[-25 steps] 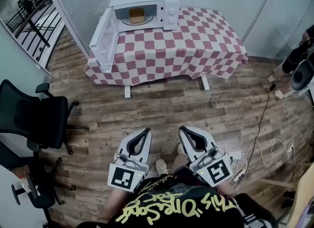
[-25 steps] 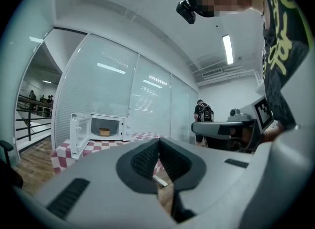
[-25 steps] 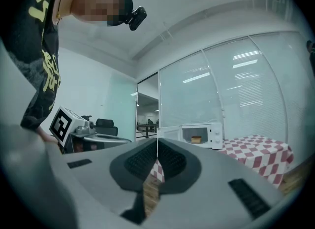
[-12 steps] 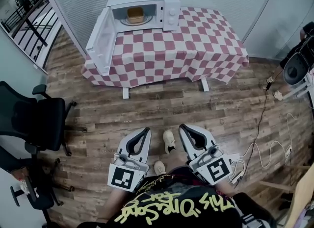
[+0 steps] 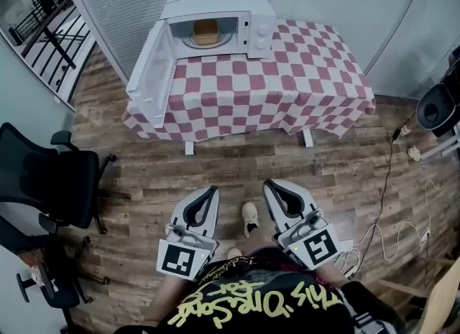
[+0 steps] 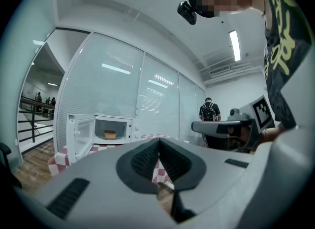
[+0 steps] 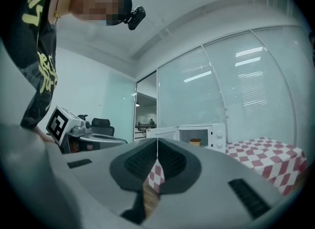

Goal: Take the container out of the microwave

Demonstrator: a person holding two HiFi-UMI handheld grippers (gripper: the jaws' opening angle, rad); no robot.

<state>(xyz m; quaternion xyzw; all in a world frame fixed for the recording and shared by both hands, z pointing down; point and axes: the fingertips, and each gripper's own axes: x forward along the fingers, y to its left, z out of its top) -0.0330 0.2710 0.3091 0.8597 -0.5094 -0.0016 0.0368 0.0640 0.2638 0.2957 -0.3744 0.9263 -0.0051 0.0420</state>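
A white microwave point(image 5: 215, 11) stands at the far left of a table with a red-and-white checked cloth point(image 5: 287, 74). Its door point(image 5: 152, 74) hangs wide open to the left. Inside, a tan container point(image 5: 205, 31) rests on the glass turntable; the same container point(image 6: 110, 134) point(image 7: 195, 142) appears small in both gripper views. My left gripper point(image 5: 214, 192) and right gripper point(image 5: 267, 186) are held side by side low in the head view, over the wooden floor, well short of the table. Both are shut with nothing between the jaws.
A black office chair point(image 5: 50, 174) stands on the left, another chair base point(image 5: 43, 282) below it. Cables point(image 5: 392, 217) trail over the floor on the right near a black stand point(image 5: 440, 110). A person with a backpack point(image 6: 210, 111) stands further off. My shoe point(image 5: 249, 217) is between the grippers.
The table and microwave have come slightly nearer and shifted right in the head view as I walk forward. Both grippers keep their pose, shut and empty.
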